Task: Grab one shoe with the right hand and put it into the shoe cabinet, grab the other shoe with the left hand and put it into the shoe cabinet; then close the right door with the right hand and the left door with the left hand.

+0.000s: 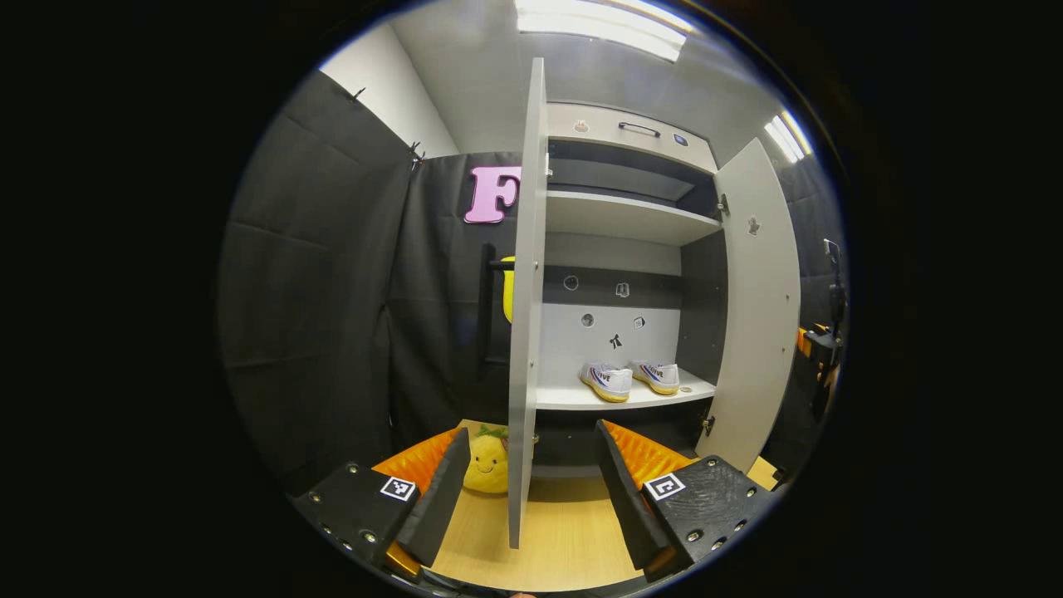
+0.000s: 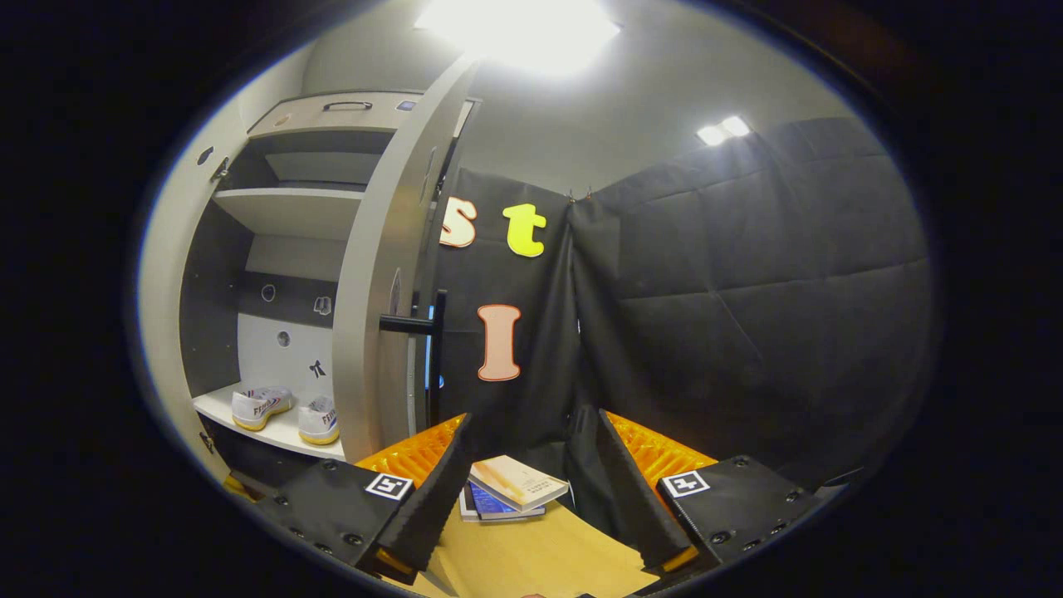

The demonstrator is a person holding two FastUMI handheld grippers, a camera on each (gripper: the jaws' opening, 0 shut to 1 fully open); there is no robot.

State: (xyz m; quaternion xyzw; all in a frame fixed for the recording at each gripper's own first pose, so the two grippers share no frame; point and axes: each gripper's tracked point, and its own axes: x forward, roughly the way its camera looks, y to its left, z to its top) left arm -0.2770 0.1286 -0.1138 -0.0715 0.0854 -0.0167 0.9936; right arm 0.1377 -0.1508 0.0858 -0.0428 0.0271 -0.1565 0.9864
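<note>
Two white shoes with yellow soles, one (image 1: 607,381) beside the other (image 1: 656,375), sit on the lower shelf (image 1: 565,399) of the shoe cabinet; the right gripper view shows them too (image 2: 261,406) (image 2: 319,419). Both doors stand open: the left door (image 1: 526,316) is edge-on straight ahead of my left gripper (image 1: 527,490), its edge between the open fingers without touching them. The right door (image 1: 754,307) swings out on the far side. In the right gripper view that door (image 2: 386,274), with its black handle (image 2: 433,357), stands just left of my open, empty right gripper (image 2: 527,490).
A yellow plush toy (image 1: 487,462) lies on the wooden floor (image 1: 565,540) behind the left door. A stack of books (image 2: 515,490) lies on the floor by the black cloth wall in front of the right gripper. The upper shelf (image 1: 614,218) and a top drawer (image 1: 631,133) are above.
</note>
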